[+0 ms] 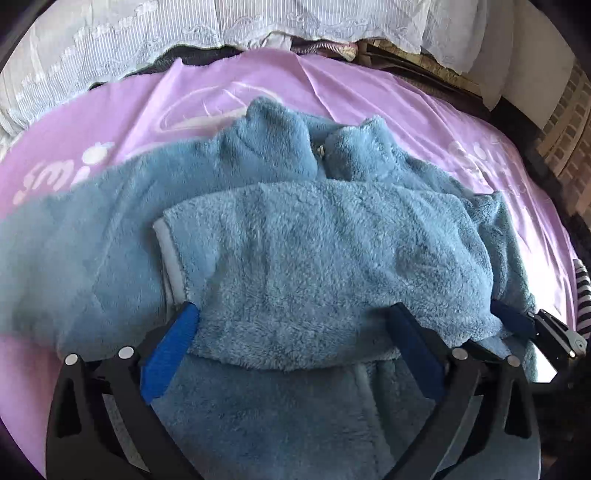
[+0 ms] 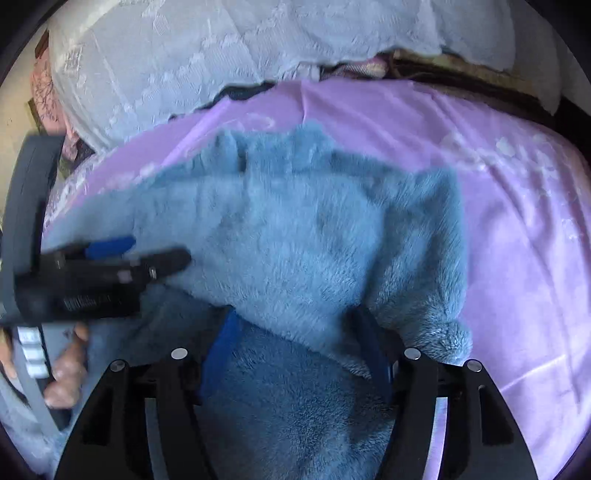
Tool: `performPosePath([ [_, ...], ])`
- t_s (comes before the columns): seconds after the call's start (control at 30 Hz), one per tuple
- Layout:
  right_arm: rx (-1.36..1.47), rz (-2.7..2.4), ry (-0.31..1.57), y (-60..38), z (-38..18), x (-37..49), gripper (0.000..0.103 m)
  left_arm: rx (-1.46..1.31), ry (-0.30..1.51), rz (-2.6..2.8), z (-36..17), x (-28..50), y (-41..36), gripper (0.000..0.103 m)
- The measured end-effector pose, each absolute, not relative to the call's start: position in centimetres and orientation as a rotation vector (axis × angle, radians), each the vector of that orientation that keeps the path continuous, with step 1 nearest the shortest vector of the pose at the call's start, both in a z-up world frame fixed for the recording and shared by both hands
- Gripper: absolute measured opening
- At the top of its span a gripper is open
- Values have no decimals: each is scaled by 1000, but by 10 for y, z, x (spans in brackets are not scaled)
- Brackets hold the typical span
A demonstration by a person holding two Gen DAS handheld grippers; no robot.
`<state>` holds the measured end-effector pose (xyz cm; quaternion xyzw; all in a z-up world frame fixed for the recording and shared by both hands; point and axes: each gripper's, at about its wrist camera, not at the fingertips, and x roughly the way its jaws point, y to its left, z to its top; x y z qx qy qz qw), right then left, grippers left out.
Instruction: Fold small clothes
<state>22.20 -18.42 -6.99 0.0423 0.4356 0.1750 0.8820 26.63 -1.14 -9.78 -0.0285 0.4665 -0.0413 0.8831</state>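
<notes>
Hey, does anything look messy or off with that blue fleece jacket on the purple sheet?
Nothing damaged. The blue fleece jacket is mid-fold: a sleeve lies across its front, and the far-side edge bunches unevenly near the right gripper. The purple sheet underneath is creased.

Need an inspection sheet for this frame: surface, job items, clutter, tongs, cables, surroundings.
Surface: lilac printed sheet, creased.
Job's things: blue fleece jacket, zip collar far side, lower part folded over.
Clutter: striped fabric at right edge.
Tongs: left tongs wide apart, folded fleece edge between them; right tongs straddle the fleece, grip unclear.
Cables: nothing seen.
Surroundings: white lace cover behind; brick wall right.
</notes>
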Motion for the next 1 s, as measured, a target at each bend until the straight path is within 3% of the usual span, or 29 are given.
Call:
performPosePath([
  [0.17,192,309,821,-218,-56,207,66,-105,928,-41,-78,247,6,99],
  [0.4,234,326,899,-230,-75,214,67,-269,858,124,-51,199,105,99],
  [0.63,327,270,694,-254,-35,178,67,-538,837,296,-59,151,227,99],
  [0.8,414,240,687,-276,-43,172,67,-838,829,269,-85,151,291,98],
  [1.0,445,226,690,-281,-48,172,67,-995,762,285,-94,166,330,96],
])
